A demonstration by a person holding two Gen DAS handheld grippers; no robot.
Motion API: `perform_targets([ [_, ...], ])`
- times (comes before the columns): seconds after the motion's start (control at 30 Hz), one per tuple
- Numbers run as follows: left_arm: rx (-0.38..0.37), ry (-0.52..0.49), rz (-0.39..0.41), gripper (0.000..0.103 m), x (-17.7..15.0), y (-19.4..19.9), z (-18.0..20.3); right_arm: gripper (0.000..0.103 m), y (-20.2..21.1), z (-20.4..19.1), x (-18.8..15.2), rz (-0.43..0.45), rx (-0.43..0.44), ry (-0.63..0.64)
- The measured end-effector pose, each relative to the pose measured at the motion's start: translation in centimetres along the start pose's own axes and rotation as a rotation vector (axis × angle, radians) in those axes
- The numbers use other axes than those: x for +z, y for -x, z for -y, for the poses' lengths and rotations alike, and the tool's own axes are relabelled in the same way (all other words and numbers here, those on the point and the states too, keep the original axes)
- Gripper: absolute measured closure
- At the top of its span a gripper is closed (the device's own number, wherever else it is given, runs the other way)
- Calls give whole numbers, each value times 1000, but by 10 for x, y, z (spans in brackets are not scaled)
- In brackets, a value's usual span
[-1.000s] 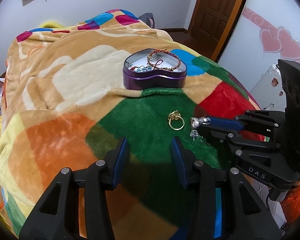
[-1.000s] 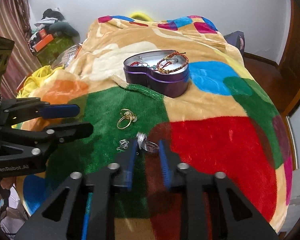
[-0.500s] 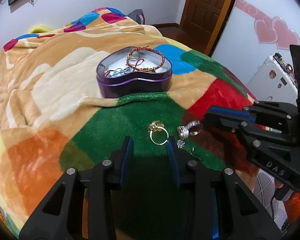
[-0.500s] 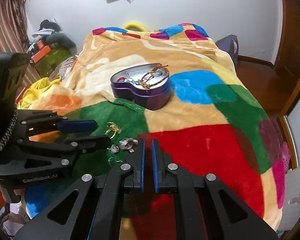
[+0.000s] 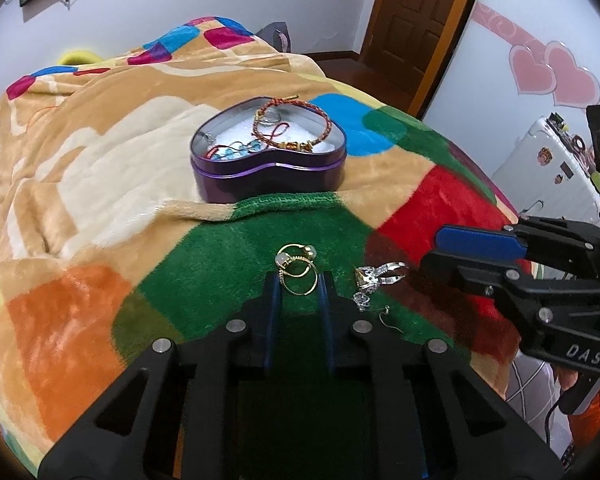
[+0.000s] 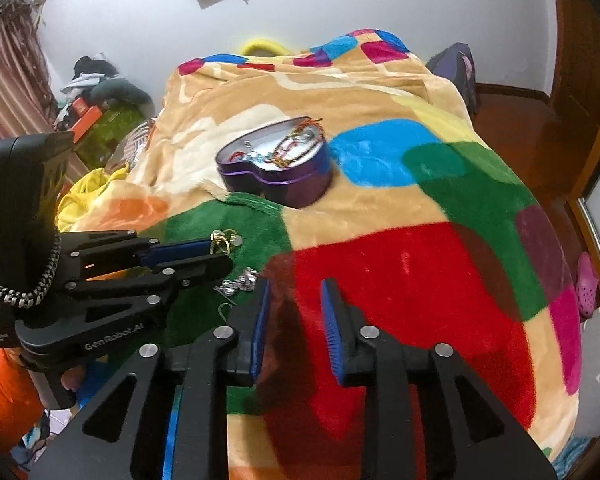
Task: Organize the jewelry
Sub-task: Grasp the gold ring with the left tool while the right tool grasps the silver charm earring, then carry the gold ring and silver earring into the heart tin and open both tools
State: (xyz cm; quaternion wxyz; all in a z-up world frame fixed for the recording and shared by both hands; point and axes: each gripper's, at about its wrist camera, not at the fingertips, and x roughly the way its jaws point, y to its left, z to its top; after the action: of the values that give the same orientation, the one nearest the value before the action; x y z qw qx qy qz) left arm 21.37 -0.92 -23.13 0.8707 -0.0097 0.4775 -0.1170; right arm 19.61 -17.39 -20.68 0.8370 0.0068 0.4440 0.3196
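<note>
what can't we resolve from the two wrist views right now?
- Left wrist view: whether the left gripper fingers touch the gold ring; the ring's near edge sits between the tips, contact unclear.
- Right wrist view: the ring is partly hidden behind the left gripper's finger.
- Both views: the silver jewelry is too small and tangled to count pieces.
- Right wrist view: contents of the heart tin are blurred.

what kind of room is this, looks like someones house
Most likely a bedroom in a home. The jewelry and the heart-shaped tin sit on a bed covered with a plush patchwork blanket, there is a wooden door, and clothes are piled in the corner.
</note>
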Motion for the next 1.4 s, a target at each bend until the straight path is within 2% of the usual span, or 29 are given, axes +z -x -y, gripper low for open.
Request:
perform_targets([
  [0.13,6,22,21,85,-2,10,-6,79,-7,-9,2,-7,17,16],
  [0.33,21,48,47,85,-9,28,-17,79,-26,-19,2,-43,-3,42],
  [0.6,31,69,56,85,-14,36,-27,79,-32,-21,5,-23,-16,52],
  [0.63,30,71,58,85,-14,36,-27,80,-31,-23,5,-19,-21,62],
  [0.7,27,72,63,85,-13,38,-26,90,-30,-26,4,-19,-18,77],
  [0.73,26,71,66,85,-13,38,-26,90,-29,-27,4,-18,-21,80],
  [1.07,25,56,86,85,-10,46,-20,90,-14,-30,10,34,-45,85],
  [1.4,25,54,134,85,7,58,-20,90,12,-31,32,142,-68,82],
])
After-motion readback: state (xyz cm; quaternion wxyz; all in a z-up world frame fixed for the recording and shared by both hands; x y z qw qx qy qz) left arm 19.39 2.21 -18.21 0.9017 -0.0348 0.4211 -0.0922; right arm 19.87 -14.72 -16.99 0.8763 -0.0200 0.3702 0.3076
